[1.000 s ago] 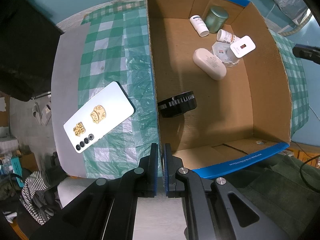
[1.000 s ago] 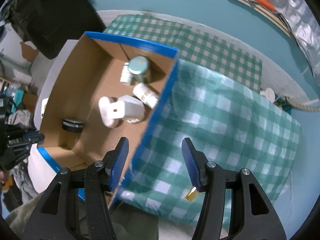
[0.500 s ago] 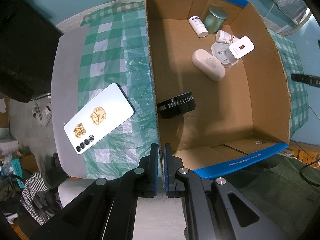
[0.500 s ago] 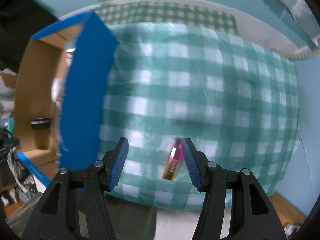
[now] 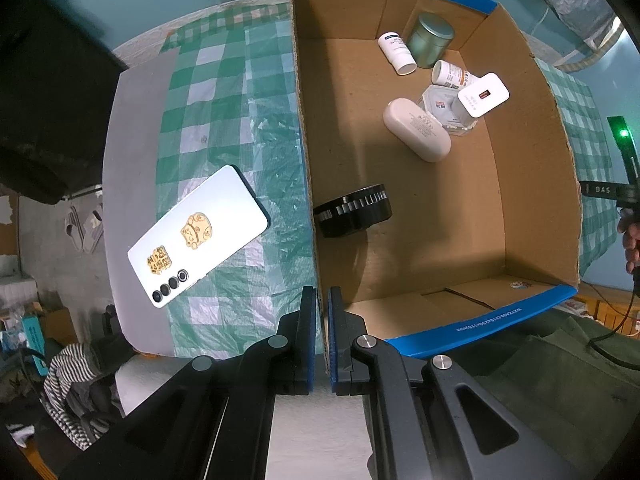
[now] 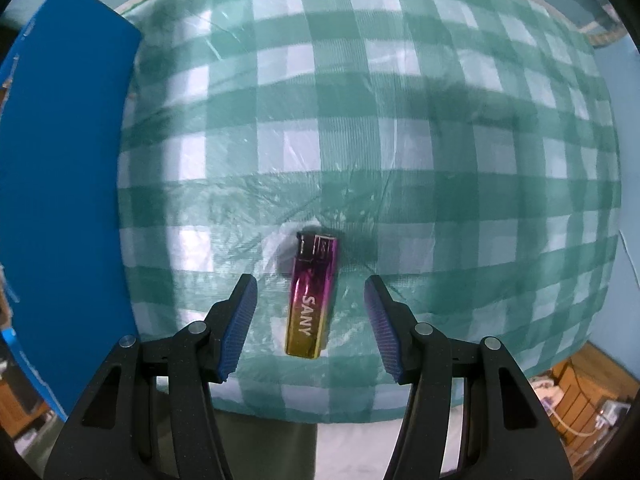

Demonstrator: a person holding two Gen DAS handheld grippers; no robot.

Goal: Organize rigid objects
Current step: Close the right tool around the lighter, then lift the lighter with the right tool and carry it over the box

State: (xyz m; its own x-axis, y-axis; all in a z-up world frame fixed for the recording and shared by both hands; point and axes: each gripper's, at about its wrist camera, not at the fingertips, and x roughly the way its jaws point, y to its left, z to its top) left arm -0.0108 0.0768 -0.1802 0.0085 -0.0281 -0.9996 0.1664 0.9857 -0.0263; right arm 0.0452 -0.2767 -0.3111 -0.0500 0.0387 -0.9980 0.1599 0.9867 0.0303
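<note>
A cardboard box (image 5: pixel 528 184) with blue rims stands on the green checked cloth. My left gripper (image 5: pixel 322 300) is shut on the box's left wall near its front corner. Inside lie a black round lens part (image 5: pixel 352 210), a white oval case (image 5: pixel 416 130), a white charger (image 5: pixel 483 95), two pill bottles (image 5: pixel 397 53) and a green tin (image 5: pixel 430 40). A white phone (image 5: pixel 198 236) lies face down left of the box. In the right wrist view a purple-gold lighter (image 6: pixel 311 294) lies on the cloth. My right gripper (image 6: pixel 311 292) is open, with a finger on each side of the lighter, apart from it.
The box's blue outer wall (image 6: pixel 60 168) stands left of the lighter. The cloth's front edge (image 6: pixel 360 412) is just below my right gripper. A grey table strip (image 5: pixel 128 184) runs left of the phone. Dark green fabric (image 5: pixel 540 360) lies near the box front.
My right gripper has swung away from the box and come down over the lighter, which now lies between its open fingers. My left gripper has stayed shut on the box wall.
</note>
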